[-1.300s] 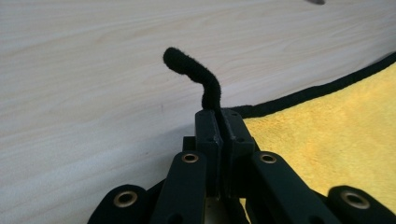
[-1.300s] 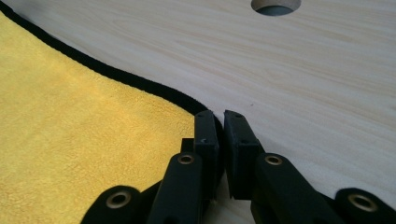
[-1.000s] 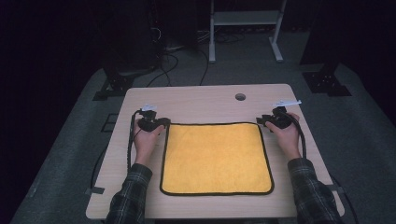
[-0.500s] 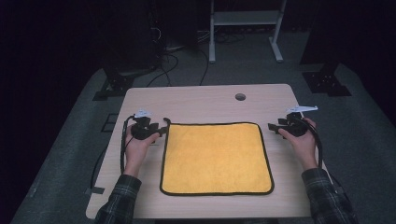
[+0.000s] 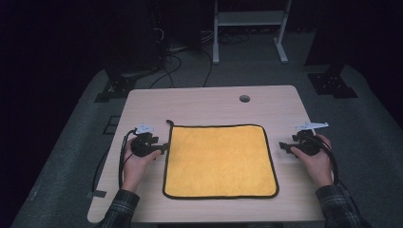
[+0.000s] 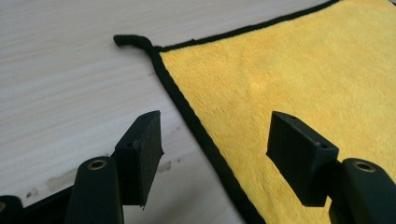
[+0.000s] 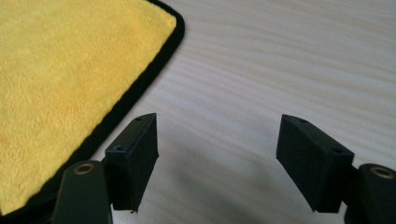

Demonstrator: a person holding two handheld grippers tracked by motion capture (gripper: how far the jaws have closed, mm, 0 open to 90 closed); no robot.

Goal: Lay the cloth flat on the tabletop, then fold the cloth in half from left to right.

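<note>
A yellow cloth (image 5: 221,160) with black edging is spread flat on the wooden table (image 5: 209,102). At the cloth's left edge the left gripper (image 5: 161,147) is held, its jaws spread, just opened, straddling the black edging without pressing it. Off the cloth's right edge the right gripper (image 5: 283,147) is held, jaws likewise spread, just opened, over bare wood.

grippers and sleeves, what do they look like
Both the left gripper and the right gripper are black, each topped by a pale three-cornered plate and trailing a black cable. Their jaws end in blocky black pads. The sleeves are dark plaid.
</note>
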